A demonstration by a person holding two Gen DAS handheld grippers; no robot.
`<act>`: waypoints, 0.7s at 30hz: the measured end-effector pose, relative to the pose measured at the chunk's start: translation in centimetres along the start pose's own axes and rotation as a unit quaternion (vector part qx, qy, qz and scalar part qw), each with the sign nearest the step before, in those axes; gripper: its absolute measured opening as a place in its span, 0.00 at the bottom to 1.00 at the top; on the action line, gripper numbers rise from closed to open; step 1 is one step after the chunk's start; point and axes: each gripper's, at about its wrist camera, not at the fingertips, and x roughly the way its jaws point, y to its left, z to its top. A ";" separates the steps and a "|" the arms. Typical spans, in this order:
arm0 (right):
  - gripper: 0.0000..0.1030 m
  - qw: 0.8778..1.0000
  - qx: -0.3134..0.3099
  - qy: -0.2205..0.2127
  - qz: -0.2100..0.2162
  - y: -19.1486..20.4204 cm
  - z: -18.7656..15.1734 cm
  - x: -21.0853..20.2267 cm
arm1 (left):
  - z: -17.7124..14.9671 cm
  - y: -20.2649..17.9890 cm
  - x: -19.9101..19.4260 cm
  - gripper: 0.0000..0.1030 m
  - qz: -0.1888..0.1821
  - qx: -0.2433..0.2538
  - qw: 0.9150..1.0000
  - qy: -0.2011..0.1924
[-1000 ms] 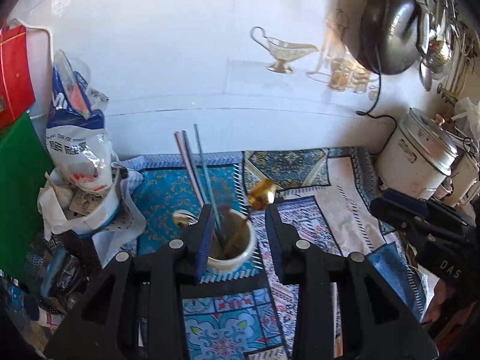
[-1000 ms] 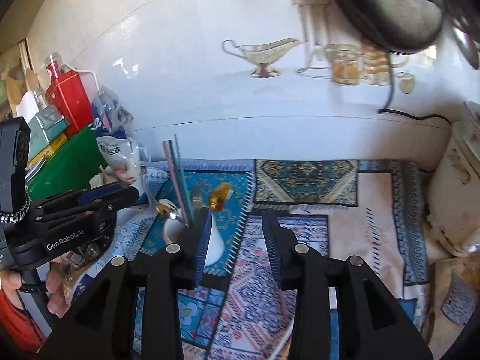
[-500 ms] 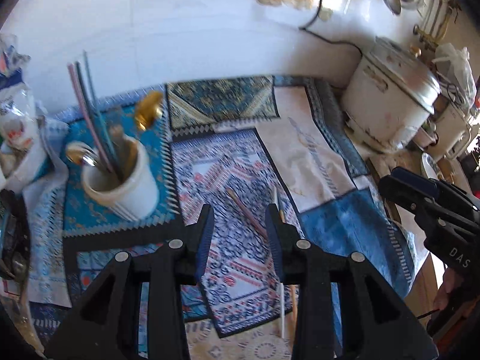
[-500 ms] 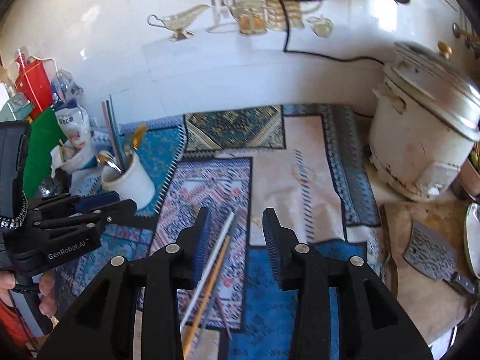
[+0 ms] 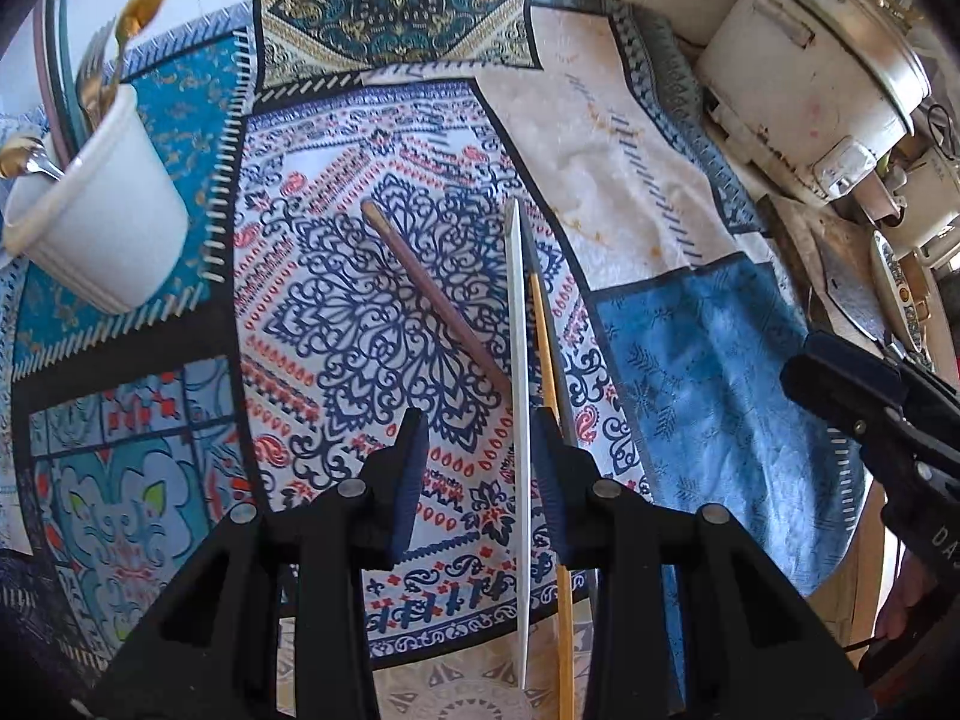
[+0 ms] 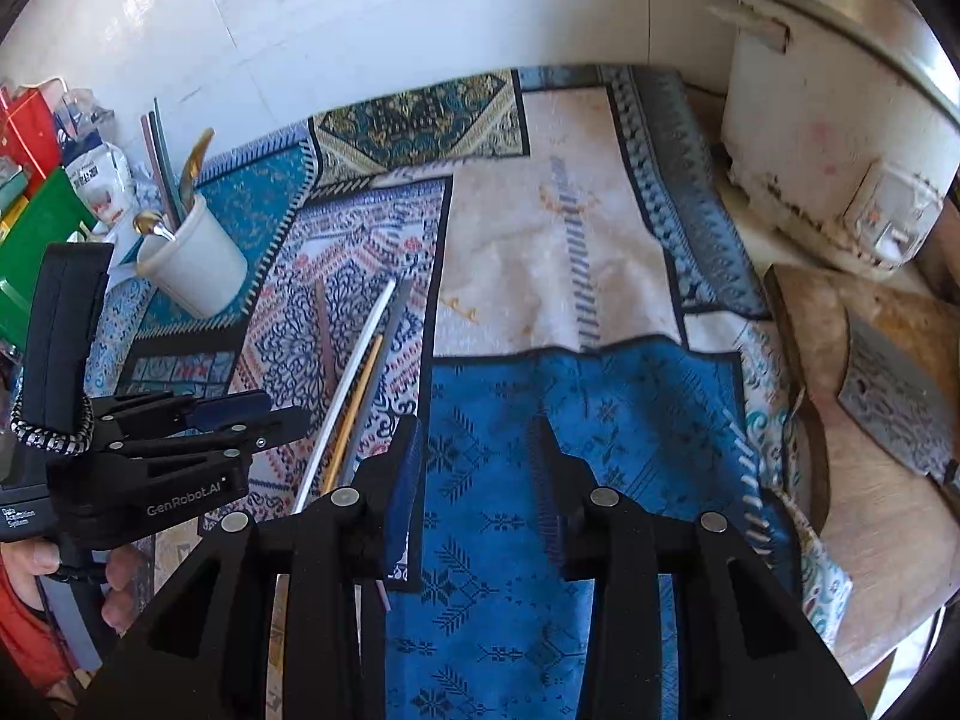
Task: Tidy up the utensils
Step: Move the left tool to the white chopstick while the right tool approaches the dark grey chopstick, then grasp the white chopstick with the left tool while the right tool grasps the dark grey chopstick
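Observation:
Three chopsticks lie on the patterned cloth: a white one, a yellow one beside it and a brown one to their left. They also show in the right wrist view, white, yellow, brown. A white cup at the far left holds spoons, a fork and sticks; it also shows in the right wrist view. My left gripper is open just above the white chopstick, which runs between its fingers. My right gripper is open and empty over the blue cloth patch.
A white rice cooker stands at the back right, with a cleaver on a wooden board beside it. Bags and boxes crowd the left edge. A white tiled wall closes the back.
Both grippers moved right and down from the cup toward the chopsticks on the cloth. The left gripper now straddles the white chopstick. The right one hangs over the blue patch.

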 end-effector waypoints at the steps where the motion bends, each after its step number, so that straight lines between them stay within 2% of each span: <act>1: 0.32 1.000 0.001 0.004 0.003 0.0 -0.2 0.3 | 0.0 -0.1 0.3 0.33 -0.001 0.001 1.000 0.003; 6: 0.32 1.000 0.000 0.019 0.017 0.0 -0.6 1.4 | -0.2 -0.5 1.6 0.32 -0.007 0.004 1.000 0.013; 10: 0.32 0.999 -0.004 0.025 0.023 0.1 -0.7 2.0 | -0.2 -0.5 2.0 0.20 -0.022 -0.001 1.000 0.018; 13: 0.32 0.999 -0.006 0.029 0.028 0.3 -0.7 2.3 | 0.0 -0.5 2.1 0.17 -0.030 -0.002 0.999 0.016; 18: 0.32 0.998 0.000 0.039 0.041 0.6 -0.7 3.1 | 0.2 -0.5 2.6 0.11 -0.064 -0.010 0.998 0.026; 21: 0.32 0.998 0.005 0.045 0.050 0.9 -0.5 3.9 | 0.4 -0.8 2.4 0.04 -0.061 -0.003 0.998 0.020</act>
